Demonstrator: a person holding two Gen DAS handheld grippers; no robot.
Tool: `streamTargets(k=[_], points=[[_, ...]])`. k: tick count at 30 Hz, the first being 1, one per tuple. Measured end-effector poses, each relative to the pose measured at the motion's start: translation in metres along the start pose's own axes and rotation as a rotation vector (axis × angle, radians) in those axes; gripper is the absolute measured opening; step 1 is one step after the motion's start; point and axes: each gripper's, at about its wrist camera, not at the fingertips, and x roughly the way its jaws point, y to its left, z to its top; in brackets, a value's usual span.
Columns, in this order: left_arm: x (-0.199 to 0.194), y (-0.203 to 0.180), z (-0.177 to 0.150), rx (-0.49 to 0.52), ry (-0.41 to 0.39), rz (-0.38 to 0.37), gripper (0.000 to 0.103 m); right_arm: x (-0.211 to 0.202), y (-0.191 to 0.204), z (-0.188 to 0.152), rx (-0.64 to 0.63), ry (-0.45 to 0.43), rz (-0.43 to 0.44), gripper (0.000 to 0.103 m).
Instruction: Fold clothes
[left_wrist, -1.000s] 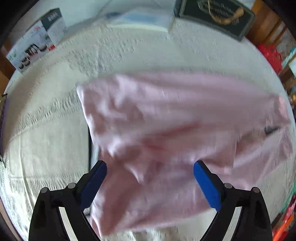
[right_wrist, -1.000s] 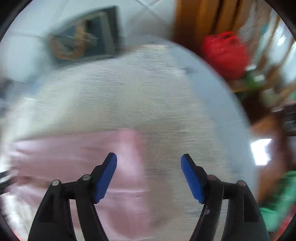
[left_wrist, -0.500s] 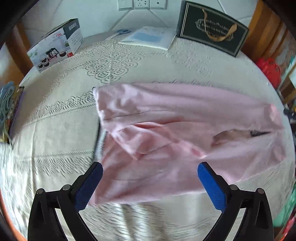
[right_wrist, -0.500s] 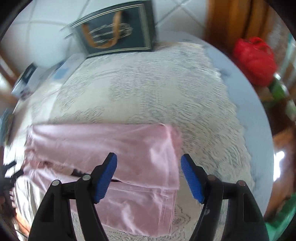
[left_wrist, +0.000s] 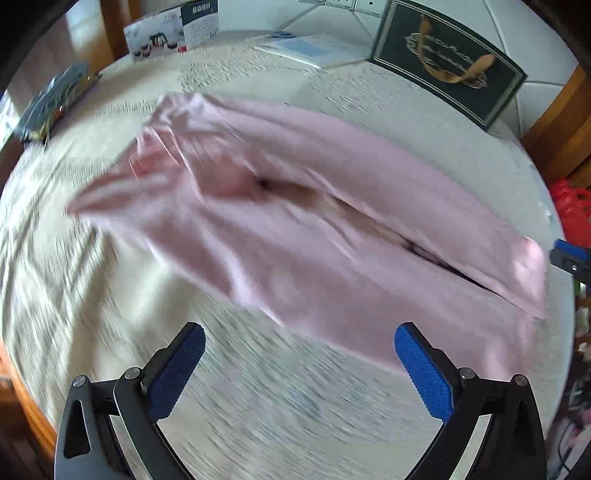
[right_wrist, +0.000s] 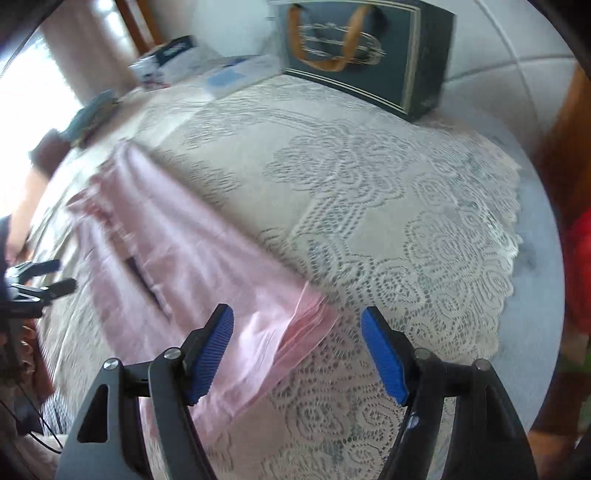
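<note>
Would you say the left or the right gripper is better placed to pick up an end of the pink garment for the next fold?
Probably the right gripper: open, with the pink garment's end just ahead. The left gripper, also open, faces bare tablecloth.

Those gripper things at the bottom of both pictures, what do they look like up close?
Both look alike. The left gripper and the right gripper each have two black angular fingers with cut-out slots and round silver rivets. Each fingertip carries a bright blue pad with a fine knurled texture. No markings or sleeves show.
</note>
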Motion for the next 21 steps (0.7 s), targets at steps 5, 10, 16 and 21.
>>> streamTargets(k=[5, 10, 16, 21], points=[[-0.002, -0.04, -0.029, -0.01, 0.002, -0.018, 0.103, -0.006, 0.004, -0.007, -0.103, 0.004, 0.006, 0.072], [0.002, -0.077, -0.052, -0.034, -0.001, 0.016, 0.103, -0.003, 0.009, -0.017, -0.219, 0.021, 0.024, 0.072], [0.007, -0.123, -0.067, -0.126, -0.013, 0.069, 0.103, 0.017, -0.004, -0.01, -0.352, 0.034, 0.111, 0.072], [0.017, -0.162, -0.074, -0.199, 0.003, 0.1, 0.103, 0.028, -0.017, -0.003, -0.473, 0.04, 0.172, 0.072]])
